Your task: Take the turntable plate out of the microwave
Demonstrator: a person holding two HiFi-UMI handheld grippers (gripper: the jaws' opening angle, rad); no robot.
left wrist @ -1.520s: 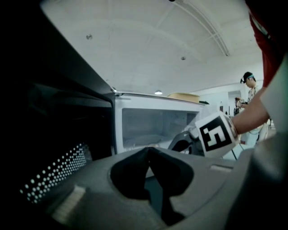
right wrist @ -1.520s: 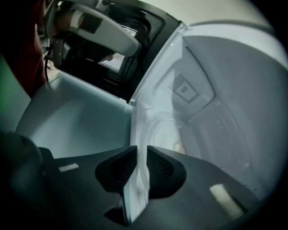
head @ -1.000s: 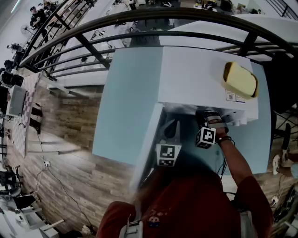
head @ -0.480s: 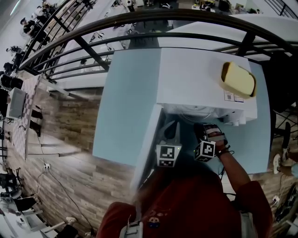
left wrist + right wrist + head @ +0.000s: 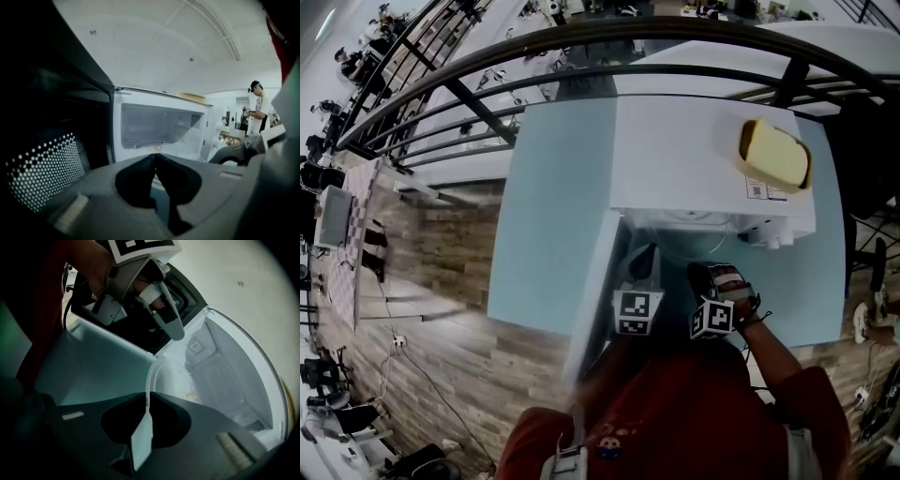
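The white microwave [image 5: 712,159] stands on a pale blue table [image 5: 558,206] with its door [image 5: 598,281] swung open to the left. In the right gripper view, my right gripper [image 5: 146,397] is shut on the near rim of the clear glass turntable plate [image 5: 171,380], which lies half out of the cavity mouth. In the head view that gripper [image 5: 709,270] sits just in front of the opening. My left gripper [image 5: 155,157] is shut with nothing between its jaws, beside the open door [image 5: 42,178] and facing the cavity [image 5: 159,126]. It also shows in the right gripper view, left gripper [image 5: 171,326].
A yellow block [image 5: 775,155] lies on top of the microwave at the right. A dark railing [image 5: 581,56] curves behind the table, and wooden floor [image 5: 431,244] lies to the left. A person [image 5: 257,110] stands far off in the room.
My right gripper has drawn back from the microwave mouth toward me, bringing the plate's rim with it. The left gripper has stayed where it was.
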